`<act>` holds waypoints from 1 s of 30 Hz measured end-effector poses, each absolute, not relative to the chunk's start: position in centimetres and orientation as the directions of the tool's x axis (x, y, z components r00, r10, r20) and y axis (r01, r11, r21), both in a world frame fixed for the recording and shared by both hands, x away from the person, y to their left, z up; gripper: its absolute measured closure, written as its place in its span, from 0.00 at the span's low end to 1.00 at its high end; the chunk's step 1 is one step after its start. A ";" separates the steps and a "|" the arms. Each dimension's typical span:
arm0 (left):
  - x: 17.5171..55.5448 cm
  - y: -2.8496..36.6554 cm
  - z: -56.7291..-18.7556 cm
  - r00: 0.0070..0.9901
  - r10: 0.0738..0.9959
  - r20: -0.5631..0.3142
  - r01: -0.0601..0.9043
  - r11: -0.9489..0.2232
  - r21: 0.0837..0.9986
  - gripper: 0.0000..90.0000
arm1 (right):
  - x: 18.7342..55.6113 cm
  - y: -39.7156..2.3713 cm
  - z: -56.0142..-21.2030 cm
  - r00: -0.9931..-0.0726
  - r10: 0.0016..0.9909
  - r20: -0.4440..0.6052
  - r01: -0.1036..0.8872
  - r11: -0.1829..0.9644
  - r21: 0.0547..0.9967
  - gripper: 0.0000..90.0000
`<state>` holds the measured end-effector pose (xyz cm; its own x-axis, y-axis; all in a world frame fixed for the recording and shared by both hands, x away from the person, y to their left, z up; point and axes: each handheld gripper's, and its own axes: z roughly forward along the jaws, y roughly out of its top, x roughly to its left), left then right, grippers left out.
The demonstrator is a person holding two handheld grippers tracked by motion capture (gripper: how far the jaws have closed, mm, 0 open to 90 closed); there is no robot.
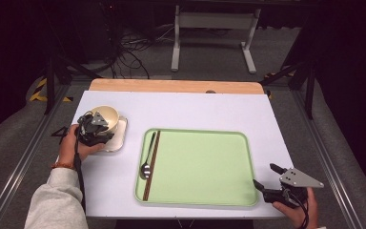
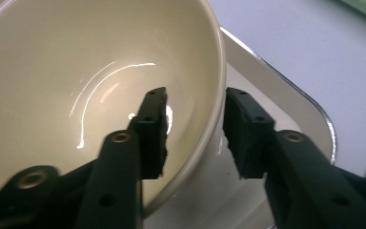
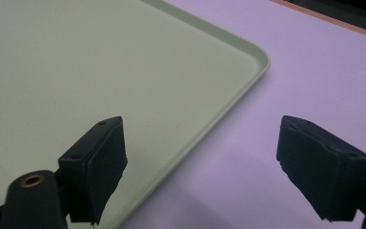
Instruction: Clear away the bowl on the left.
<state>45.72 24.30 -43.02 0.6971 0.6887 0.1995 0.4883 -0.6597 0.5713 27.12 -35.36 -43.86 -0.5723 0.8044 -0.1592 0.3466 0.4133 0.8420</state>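
A cream bowl (image 1: 108, 115) (image 2: 76, 57) stands on a small white square plate (image 1: 119, 140) (image 2: 286, 102) at the table's left. My left gripper (image 1: 98, 127) (image 2: 195, 102) is open and straddles the bowl's near rim: one jaw is inside the bowl, the other outside above the plate. A small gap still shows between the inner jaw and the wall. My right gripper (image 1: 263, 174) (image 3: 202, 138) is wide open and holds nothing. It hovers at the right front corner of the green tray (image 1: 200, 164) (image 3: 100, 62), one jaw over the tray and the other over the table.
A metal spoon (image 1: 147, 157) and a pair of dark chopsticks (image 1: 152, 160) lie along the tray's left side. The white tabletop (image 1: 195, 109) (image 3: 314, 62) ends in a wooden strip (image 1: 171, 86) at the back. Beyond it are a stand and cables on the floor.
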 end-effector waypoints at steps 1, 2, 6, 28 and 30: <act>45.8 24.2 -43.1 0.699 0.687 0.198 0.489 -0.662 0.568 0.73 | 27.0 -35.4 -43.9 -0.573 0.803 -0.163 0.346 0.417 0.841 0.19; 45.8 24.1 -43.1 0.698 0.687 0.203 0.489 -0.664 0.566 0.74 | 26.9 -35.4 -43.9 -0.573 0.803 -0.165 0.344 0.418 0.841 0.19; 46.0 23.9 -43.2 0.706 0.677 0.209 0.475 -0.671 0.570 0.84 | 26.7 -35.6 -43.9 -0.567 0.808 -0.159 0.349 0.410 0.843 0.19; 45.1 24.1 -42.3 0.670 0.713 0.207 0.463 -0.619 0.634 0.92 | 26.4 -35.8 -43.8 -0.568 0.808 -0.158 0.346 0.408 0.845 0.20; 44.9 24.1 -42.1 0.666 0.715 0.214 0.459 -0.618 0.638 0.92 | 26.5 -35.8 -43.7 -0.568 0.808 -0.157 0.346 0.408 0.845 0.20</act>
